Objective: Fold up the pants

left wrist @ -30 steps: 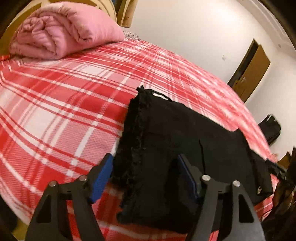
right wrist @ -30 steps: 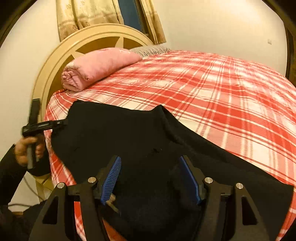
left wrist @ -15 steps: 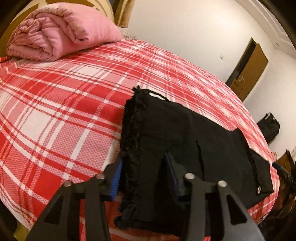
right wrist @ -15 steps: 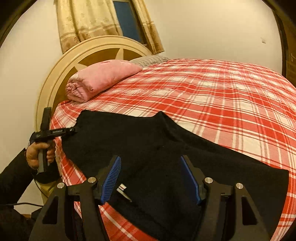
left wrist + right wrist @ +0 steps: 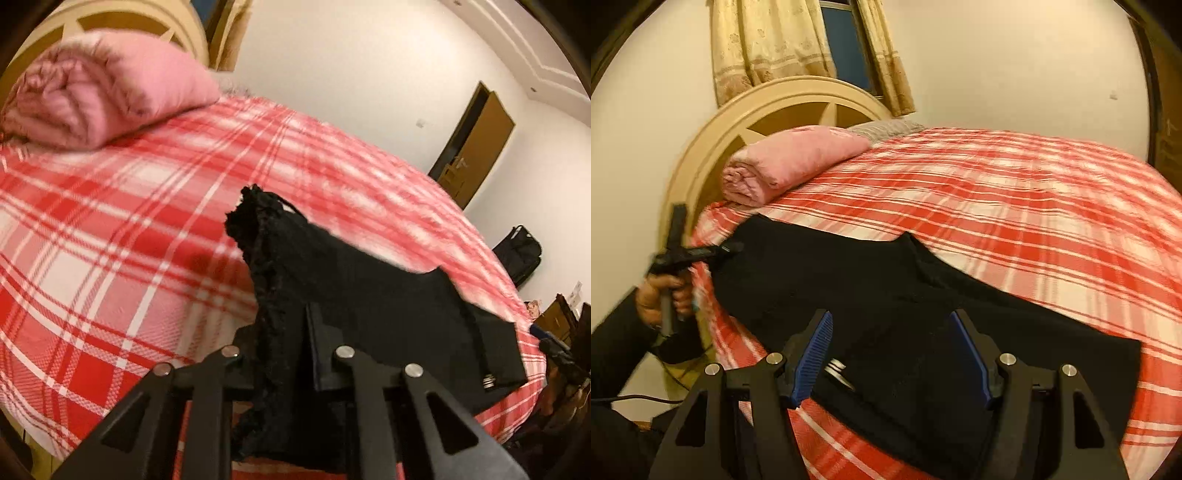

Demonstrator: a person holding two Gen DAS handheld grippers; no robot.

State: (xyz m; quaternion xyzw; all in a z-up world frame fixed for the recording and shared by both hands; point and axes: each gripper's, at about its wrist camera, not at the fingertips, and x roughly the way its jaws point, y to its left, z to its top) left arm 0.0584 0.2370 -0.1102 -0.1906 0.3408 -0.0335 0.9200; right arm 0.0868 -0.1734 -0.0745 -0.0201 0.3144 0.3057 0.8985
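The bed (image 5: 1052, 206), under its red plaid cover, carries black pants (image 5: 886, 295) along the near edge, with a pink rolled blanket (image 5: 790, 162) well apart at the headboard. The left gripper (image 5: 284, 332) is pinched on the ruffled end of the pants, cloth bunched between its fingers and lifted off the cover; blur makes the exact bite hard to judge. The right gripper (image 5: 892, 354) hangs spread above the other end, cloth below its blue pads (image 5: 812, 354), seemingly not gripped. To fold well, the right should close on its corner first, then both lift together and carry the left end over evenly, keeping edges aligned
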